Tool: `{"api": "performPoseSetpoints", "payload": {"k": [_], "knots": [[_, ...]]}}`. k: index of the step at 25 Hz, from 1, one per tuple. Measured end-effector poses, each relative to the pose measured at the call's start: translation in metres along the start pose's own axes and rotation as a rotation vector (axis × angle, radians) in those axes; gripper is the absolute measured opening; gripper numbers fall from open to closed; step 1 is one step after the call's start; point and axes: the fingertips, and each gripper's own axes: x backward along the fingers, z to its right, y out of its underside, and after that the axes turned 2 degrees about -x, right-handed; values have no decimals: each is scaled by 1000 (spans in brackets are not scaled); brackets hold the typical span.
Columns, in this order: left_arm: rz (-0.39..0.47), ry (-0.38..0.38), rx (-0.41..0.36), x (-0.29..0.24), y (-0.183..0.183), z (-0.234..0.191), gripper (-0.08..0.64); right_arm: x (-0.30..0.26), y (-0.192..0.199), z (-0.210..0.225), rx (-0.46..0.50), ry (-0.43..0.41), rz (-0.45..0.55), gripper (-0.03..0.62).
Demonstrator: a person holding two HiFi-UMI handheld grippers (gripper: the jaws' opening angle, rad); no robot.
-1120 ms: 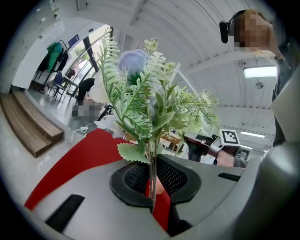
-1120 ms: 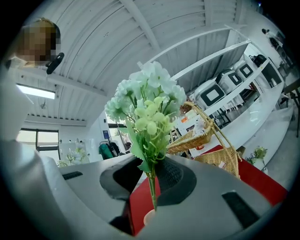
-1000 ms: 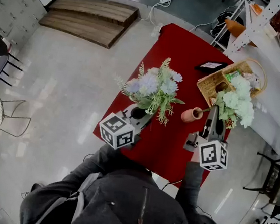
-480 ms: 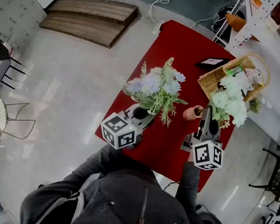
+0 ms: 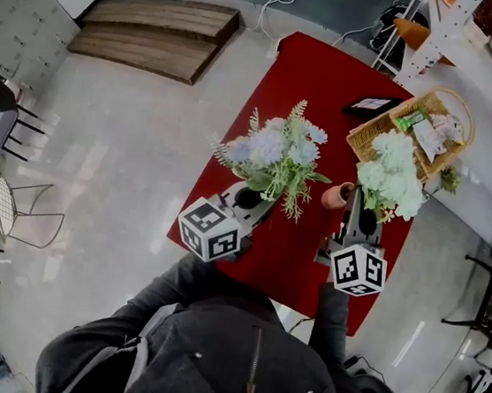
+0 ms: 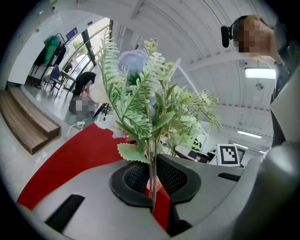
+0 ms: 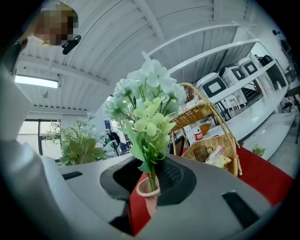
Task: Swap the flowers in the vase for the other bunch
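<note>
White flowers are standing with their stems in the pink vase on the red table, the right gripper clamping them. The left gripper is squeezing the blue bunch by its stems (apart, left of the vase).

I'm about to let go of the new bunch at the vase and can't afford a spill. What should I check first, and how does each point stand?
1. Old bunch out of the vase: ok. The left gripper is shut on the stems of the purple bunch, to the left of the vase.
2. Grip on the new bunch: ok. The right gripper is shut on the stems of the white bunch.
3. Stems lined up: ok. In the right gripper view they meet the vase's mouth.
4. Stems fully seated: cannot tell. The vase's wall hides their ends.
5. Vase upright on the red table: ok, judging by the right gripper view.
</note>
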Motion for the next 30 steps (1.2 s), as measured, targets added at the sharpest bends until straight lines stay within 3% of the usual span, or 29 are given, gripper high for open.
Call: {"api": "performPoseSetpoints", "payload": {"k": [30], "knots": [[6,12,8,-4,1,0,37,-1,21,-3,67,13,-55,101]]}}
